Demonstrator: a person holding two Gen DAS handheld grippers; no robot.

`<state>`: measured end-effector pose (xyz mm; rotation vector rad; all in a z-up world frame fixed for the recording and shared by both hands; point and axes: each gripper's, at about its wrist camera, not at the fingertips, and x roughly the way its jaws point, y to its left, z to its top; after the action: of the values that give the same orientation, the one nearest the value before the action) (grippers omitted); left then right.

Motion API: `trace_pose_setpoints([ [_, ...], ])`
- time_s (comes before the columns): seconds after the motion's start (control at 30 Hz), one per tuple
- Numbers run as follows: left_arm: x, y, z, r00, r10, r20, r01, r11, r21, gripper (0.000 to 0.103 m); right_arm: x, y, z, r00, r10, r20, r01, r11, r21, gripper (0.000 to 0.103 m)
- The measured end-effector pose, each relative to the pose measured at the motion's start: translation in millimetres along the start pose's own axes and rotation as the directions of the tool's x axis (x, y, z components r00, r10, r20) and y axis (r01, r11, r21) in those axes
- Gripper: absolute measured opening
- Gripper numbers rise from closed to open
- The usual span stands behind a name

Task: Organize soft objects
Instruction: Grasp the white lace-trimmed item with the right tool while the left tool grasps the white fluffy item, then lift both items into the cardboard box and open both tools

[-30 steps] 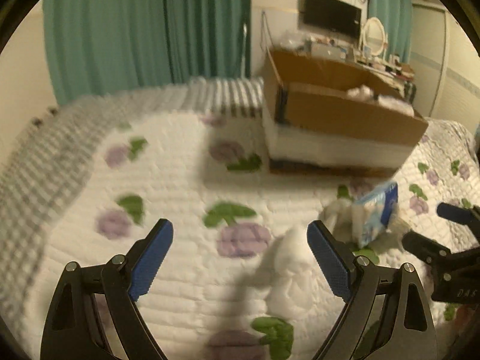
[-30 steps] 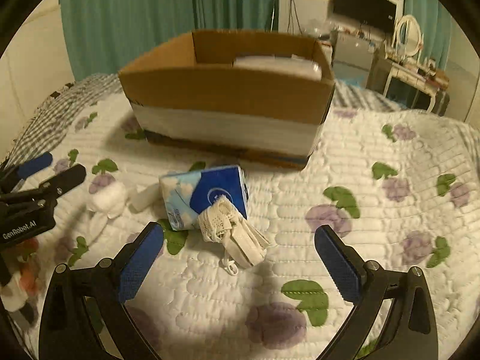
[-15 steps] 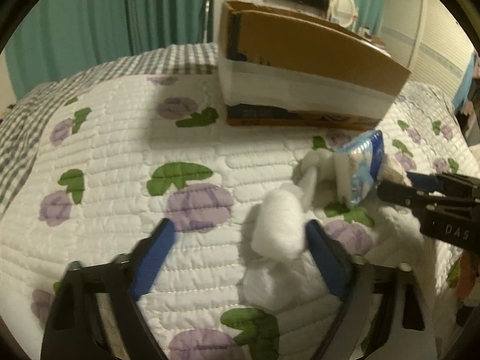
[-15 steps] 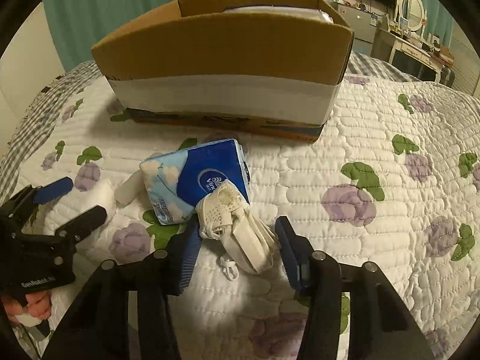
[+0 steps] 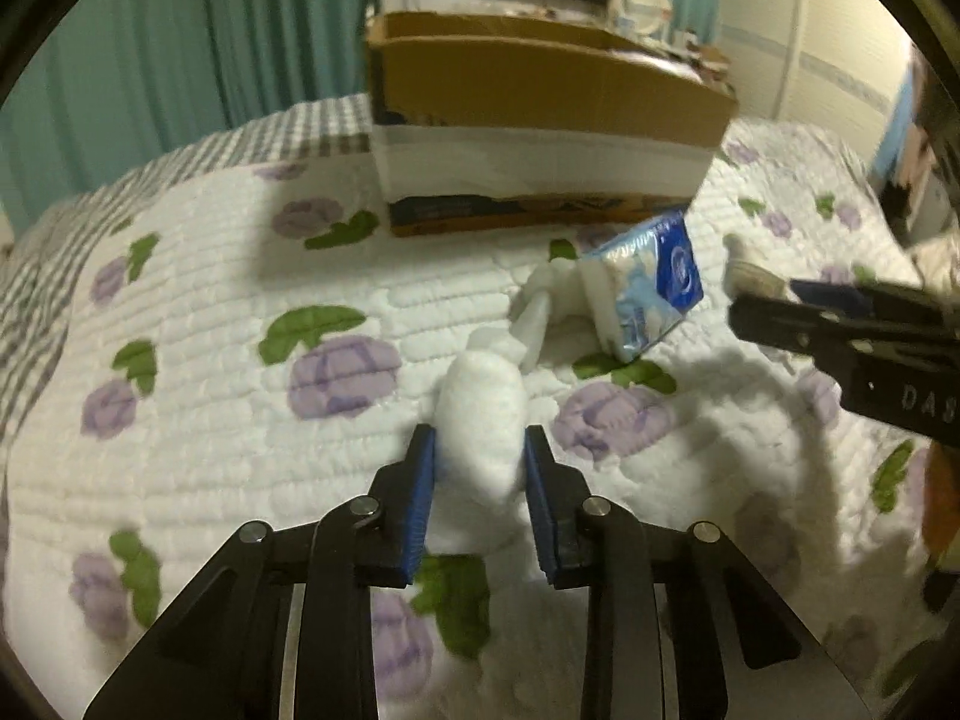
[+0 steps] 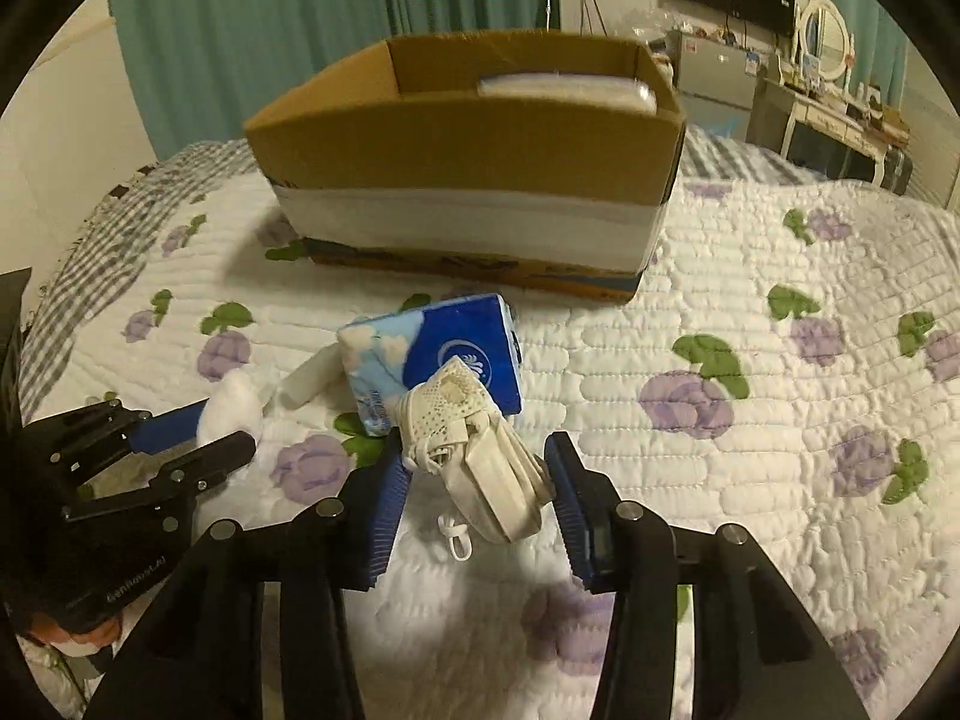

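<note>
My left gripper [image 5: 479, 450] is shut on a fluffy white cotton wad [image 5: 480, 414] lying on the quilted bed; the wad also shows in the right wrist view [image 6: 231, 408]. My right gripper [image 6: 477, 468] is shut on a bundle of white lace-and-strap fabric [image 6: 480, 456], which leans against a blue tissue pack [image 6: 432, 360]. The tissue pack [image 5: 645, 294] and a small white tube [image 5: 534, 321] lie between the wad and an open cardboard box [image 6: 468, 156].
The box [image 5: 540, 114] stands on the bed beyond the items, with a white item inside [image 6: 564, 87]. The floral quilt [image 6: 780, 420] spreads to the right. Green curtains and a dresser with a mirror [image 6: 822, 42] stand behind.
Both grippers moved forward and closed: the left onto the cotton wad, the right onto the white fabric bundle. The right gripper has also lifted slightly.
</note>
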<state>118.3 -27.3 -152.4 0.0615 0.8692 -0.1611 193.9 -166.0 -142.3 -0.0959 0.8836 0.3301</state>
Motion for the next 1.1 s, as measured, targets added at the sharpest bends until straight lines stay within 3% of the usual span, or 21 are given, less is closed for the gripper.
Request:
trace_pose_setpoints([
  [0.1,-14,8,1,1.0,-0.017,0.002,0.017,0.997,-0.07,0.028,-16,3,-1,1.0,0.001,0.025,-0.001,1.0,-0.003,0.045],
  [0.2,-35,12,5,0.999,0.022,0.041,-0.018,0.995,-0.097,0.028,-34,7,-2,0.999,0.011,0.053,-0.012,1.0,0.004,0.045],
  [0.47,-112,-3,26,0.981,0.065,0.185,-0.058,0.997,-0.046,0.028,-95,34,1,0.99,0.034,0.135,-0.03,0.999,-0.031,0.045],
  [0.63,-160,-15,39,0.955,0.074,0.287,-0.074,0.997,-0.011,0.028,-140,48,15,0.977,0.029,0.21,-0.016,0.998,-0.066,0.045],
  [0.9,-206,-27,69,0.925,0.063,0.375,-0.069,0.998,0.002,0.028,-191,59,55,0.954,0.025,0.299,0.007,0.994,-0.105,0.045],
  [1.1,-211,-25,118,0.903,0.018,0.43,-0.033,0.999,0.029,0.028,-201,44,119,0.929,0.022,0.368,0.011,0.996,-0.089,0.045],
])
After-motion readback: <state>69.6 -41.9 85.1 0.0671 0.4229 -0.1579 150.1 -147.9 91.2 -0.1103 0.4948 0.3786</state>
